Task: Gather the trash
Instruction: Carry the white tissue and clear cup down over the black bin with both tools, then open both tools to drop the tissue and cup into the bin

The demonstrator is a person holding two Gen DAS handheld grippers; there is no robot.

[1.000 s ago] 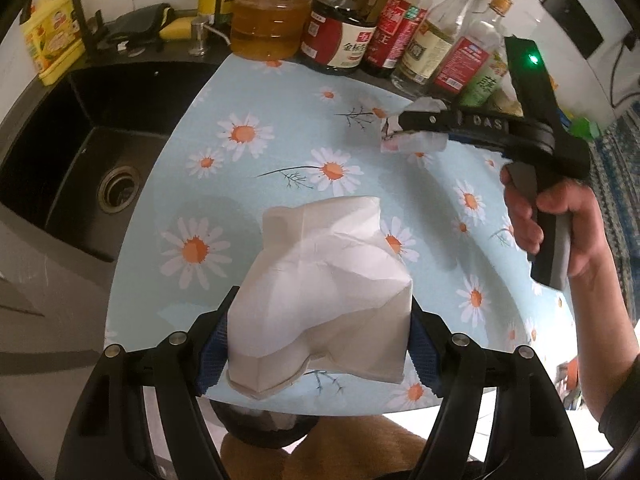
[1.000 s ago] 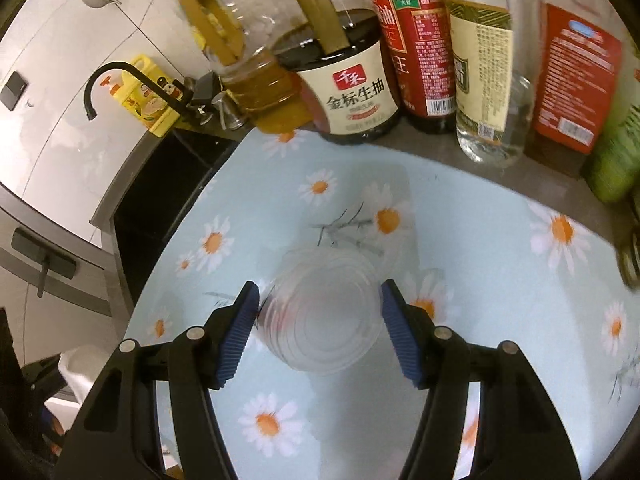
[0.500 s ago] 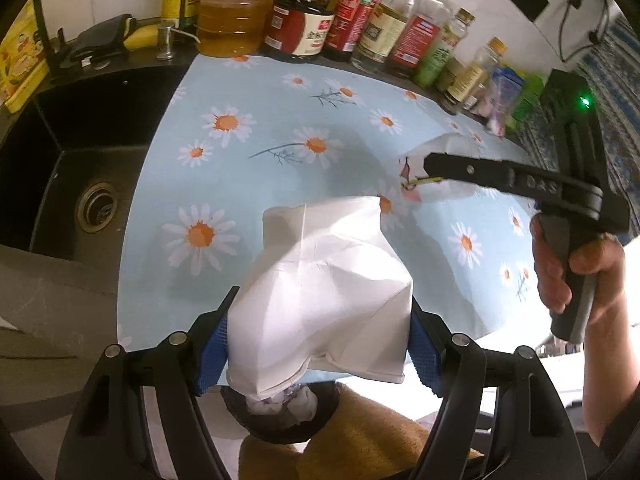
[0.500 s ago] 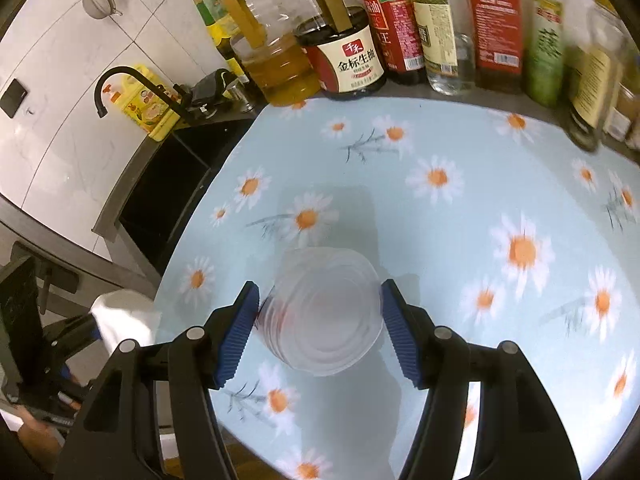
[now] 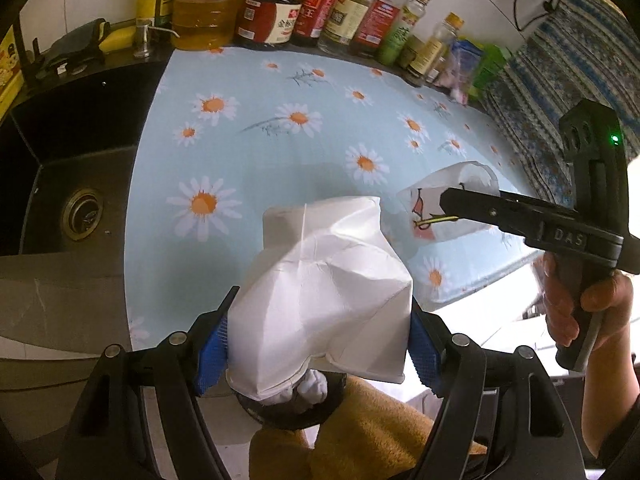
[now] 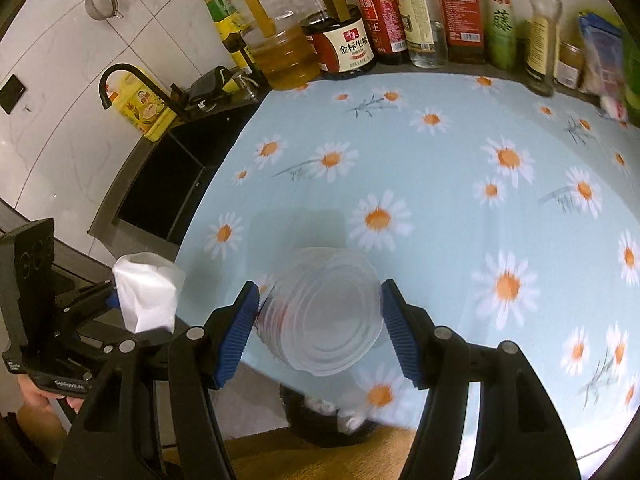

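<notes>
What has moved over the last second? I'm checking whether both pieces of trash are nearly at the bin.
The right gripper carried its clear plastic cup from beside the sauce bottles back to the near table edge, above the dark bin. The left gripper drew its crumpled white paper carton slightly nearer too, over the bin. Both grips stayed unchanged.
</notes>
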